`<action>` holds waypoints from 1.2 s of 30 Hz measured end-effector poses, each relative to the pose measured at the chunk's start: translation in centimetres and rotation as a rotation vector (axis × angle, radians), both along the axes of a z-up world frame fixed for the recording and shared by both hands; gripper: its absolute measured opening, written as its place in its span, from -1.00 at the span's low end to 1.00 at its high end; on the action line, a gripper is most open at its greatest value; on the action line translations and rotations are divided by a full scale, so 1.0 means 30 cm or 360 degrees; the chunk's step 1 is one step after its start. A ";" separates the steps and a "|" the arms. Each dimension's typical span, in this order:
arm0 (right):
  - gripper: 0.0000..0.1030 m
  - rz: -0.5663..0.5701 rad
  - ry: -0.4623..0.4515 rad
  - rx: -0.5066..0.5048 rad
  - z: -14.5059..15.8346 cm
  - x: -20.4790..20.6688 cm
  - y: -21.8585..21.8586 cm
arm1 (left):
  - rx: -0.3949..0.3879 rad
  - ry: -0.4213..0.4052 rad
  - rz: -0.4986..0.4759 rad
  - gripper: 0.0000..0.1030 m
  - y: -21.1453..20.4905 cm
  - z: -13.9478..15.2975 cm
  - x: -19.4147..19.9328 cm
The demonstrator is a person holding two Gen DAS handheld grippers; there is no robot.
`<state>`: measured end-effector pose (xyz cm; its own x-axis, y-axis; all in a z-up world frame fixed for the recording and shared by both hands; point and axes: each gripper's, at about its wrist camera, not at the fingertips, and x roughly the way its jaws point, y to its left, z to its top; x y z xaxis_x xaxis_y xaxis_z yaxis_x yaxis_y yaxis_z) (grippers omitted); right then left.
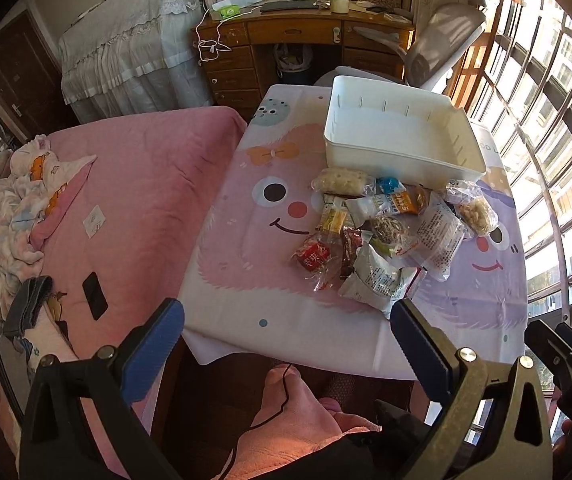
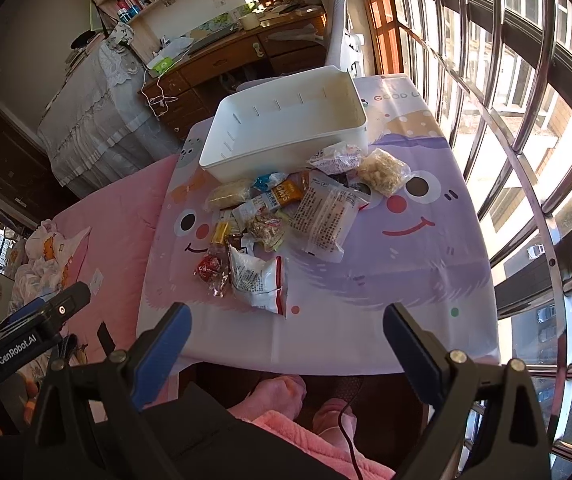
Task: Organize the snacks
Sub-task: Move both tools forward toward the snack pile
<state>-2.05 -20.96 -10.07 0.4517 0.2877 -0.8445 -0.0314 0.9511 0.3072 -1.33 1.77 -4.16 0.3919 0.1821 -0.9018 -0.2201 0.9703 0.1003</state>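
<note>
Sunlit bedroom, with a cartoon-print tabletop [image 2: 426, 280] ahead of me. On it, my white bin [image 1: 402, 132] sits empty behind a heap of snack packets [image 2: 286, 216]. Nothing sorted yet, I judge. Both my left gripper [image 1: 286, 344] and right gripper [image 2: 286, 340] hang wide, holding nothing; next I reach for the nearest white pouch [image 2: 258, 280].

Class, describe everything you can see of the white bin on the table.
The white rectangular plastic bin is open-topped and looks empty, with short vertical slots along its inner walls and a rolled rim. It sits upright at the far end of the cartoon-print tablecloth, just behind the pile of snack packets; whether the nearest packets touch it is unclear.
</note>
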 end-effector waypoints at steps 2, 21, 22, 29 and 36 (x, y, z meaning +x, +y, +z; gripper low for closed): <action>0.89 0.0017 -0.0004 0.0005 -0.016 0.006 0.005 | 0.0022 0.0043 -0.0006 0.99 0.009 -0.023 0.010; 0.89 0.0252 -0.0029 -0.0205 -0.186 0.064 0.186 | -0.0030 0.0243 -0.0290 0.99 0.131 -0.282 0.230; 0.89 0.0248 -0.0029 -0.0190 -0.198 0.074 0.198 | -0.0040 0.0255 -0.0307 0.99 0.141 -0.297 0.247; 0.89 0.0235 -0.0028 -0.0188 -0.278 0.140 0.297 | -0.0087 0.0345 -0.0440 0.99 0.195 -0.414 0.377; 0.89 0.0152 0.0031 -0.0174 -0.393 0.211 0.367 | -0.0106 0.0481 -0.0589 0.99 0.211 -0.535 0.483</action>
